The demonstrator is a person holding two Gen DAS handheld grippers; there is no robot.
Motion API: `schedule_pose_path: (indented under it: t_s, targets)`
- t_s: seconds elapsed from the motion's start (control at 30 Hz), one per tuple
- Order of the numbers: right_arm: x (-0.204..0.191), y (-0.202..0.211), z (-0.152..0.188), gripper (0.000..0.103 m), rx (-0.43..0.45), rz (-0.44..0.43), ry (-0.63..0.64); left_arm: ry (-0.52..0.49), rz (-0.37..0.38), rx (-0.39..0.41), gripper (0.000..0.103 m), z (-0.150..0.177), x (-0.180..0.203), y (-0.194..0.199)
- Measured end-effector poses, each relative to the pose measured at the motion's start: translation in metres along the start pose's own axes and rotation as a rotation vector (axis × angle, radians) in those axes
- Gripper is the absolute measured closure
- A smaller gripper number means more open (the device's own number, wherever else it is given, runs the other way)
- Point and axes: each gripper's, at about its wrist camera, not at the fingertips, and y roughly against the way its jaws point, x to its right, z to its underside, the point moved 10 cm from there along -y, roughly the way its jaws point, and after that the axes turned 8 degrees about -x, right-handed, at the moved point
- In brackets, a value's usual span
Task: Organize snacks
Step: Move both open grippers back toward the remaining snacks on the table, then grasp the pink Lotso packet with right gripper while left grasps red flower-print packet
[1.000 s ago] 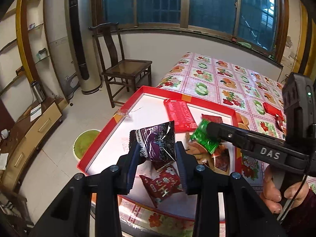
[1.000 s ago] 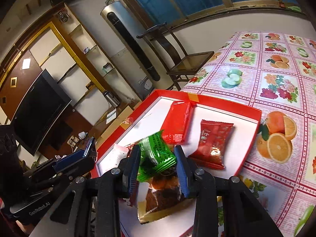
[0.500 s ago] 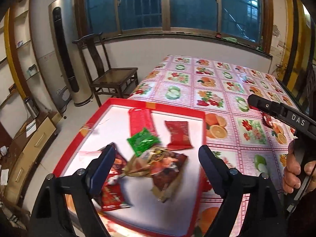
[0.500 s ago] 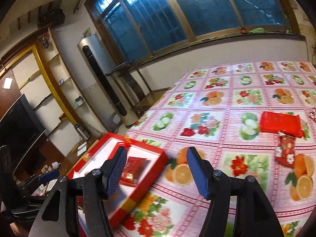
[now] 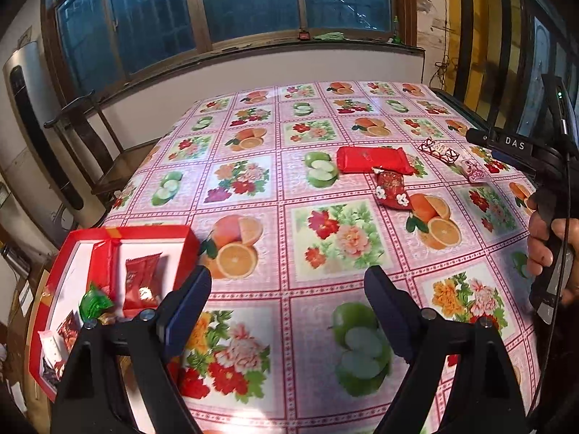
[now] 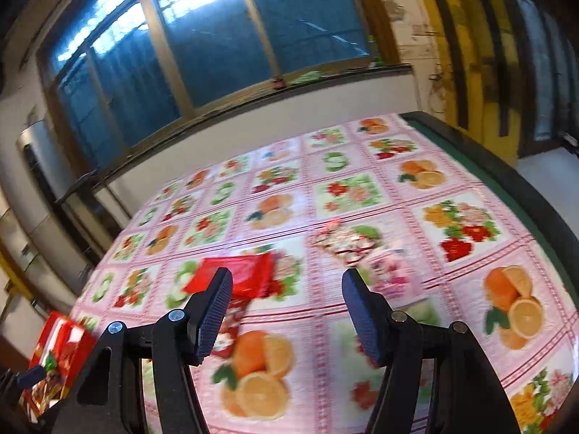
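A red tray (image 5: 186,240) at the table's left edge holds several snack packets, among them a green one (image 5: 94,302) and a dark red one (image 5: 142,282). Loose snacks lie on the table at the far right: a large red packet (image 5: 371,160), a small red flowered pouch (image 5: 392,190), a red-and-white patterned packet (image 5: 438,150) and a pink one (image 5: 474,171). My left gripper (image 5: 287,305) is open and empty over the table. My right gripper (image 6: 286,313) is open and empty, with the large red packet (image 6: 239,276) and the patterned packet (image 6: 342,244) ahead of it, blurred.
The table wears a pink fruit-and-flower cloth (image 5: 340,238). A wooden chair (image 5: 105,155) and a tall air conditioner (image 5: 32,133) stand to the left beyond it. A dark green table edge (image 6: 506,177) runs along the right. The tray also shows in the right wrist view (image 6: 76,338).
Both grippers let go of their packets into the tray and opened. Both then swung right, away from the tray, toward the loose snacks on the table.
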Motion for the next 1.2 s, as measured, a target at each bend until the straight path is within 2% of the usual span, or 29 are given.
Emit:
schedule_pose_path:
  t_s: [0.07,0.13,0.27,0.43,0.57,0.67,0.87,0.93,0.97,1.0,1.03,1.13,1.2]
  targets:
    - [0.039,-0.008,-0.009,0.036,-0.014,0.089,-0.085,-0.013,-0.018,0.002,0.017,-0.014,0.009,-0.008]
    - [0.062,-0.015,-0.011,0.036,-0.028,0.153,-0.13,-0.03,-0.032,0.009,0.017,-0.029,0.016,-0.018]
    - [0.079,-0.027,-0.011,0.036,-0.038,0.234,-0.13,-0.055,-0.086,0.003,0.017,-0.055,0.025,-0.045]
    - [0.076,-0.036,-0.008,0.035,-0.054,0.236,-0.103,-0.073,-0.085,-0.011,0.017,-0.077,0.046,-0.073]
    - [0.084,-0.043,-0.003,0.035,-0.074,0.315,-0.077,-0.069,-0.058,-0.047,0.017,-0.085,0.063,-0.098]
    - [0.088,-0.052,0.004,0.035,-0.125,0.299,-0.1,-0.075,-0.066,-0.086,0.017,-0.084,0.072,-0.118]
    - [0.083,-0.056,0.006,0.035,-0.142,0.274,-0.082,-0.058,-0.043,-0.149,0.016,-0.072,0.076,-0.143]
    - [0.08,-0.061,0.012,0.043,-0.183,0.293,-0.053,-0.045,-0.041,-0.147,0.013,-0.072,0.073,-0.145]
    - [0.076,-0.062,0.013,0.061,-0.19,0.313,-0.019,-0.038,-0.034,-0.147,0.012,-0.072,0.073,-0.145]
    - [0.074,-0.063,0.013,0.072,-0.193,0.31,-0.005,-0.034,-0.021,-0.147,0.012,-0.072,0.073,-0.146]
    - [0.073,-0.063,0.014,0.078,-0.193,0.305,-0.003,-0.03,-0.007,-0.142,0.012,-0.072,0.073,-0.147]
    - [0.08,-0.06,0.013,0.09,-0.184,0.285,-0.048,0.011,0.067,-0.126,0.012,-0.072,0.07,-0.151]
    - [0.083,-0.058,0.013,0.09,-0.183,0.277,-0.062,0.029,0.094,-0.117,0.013,-0.073,0.067,-0.154]
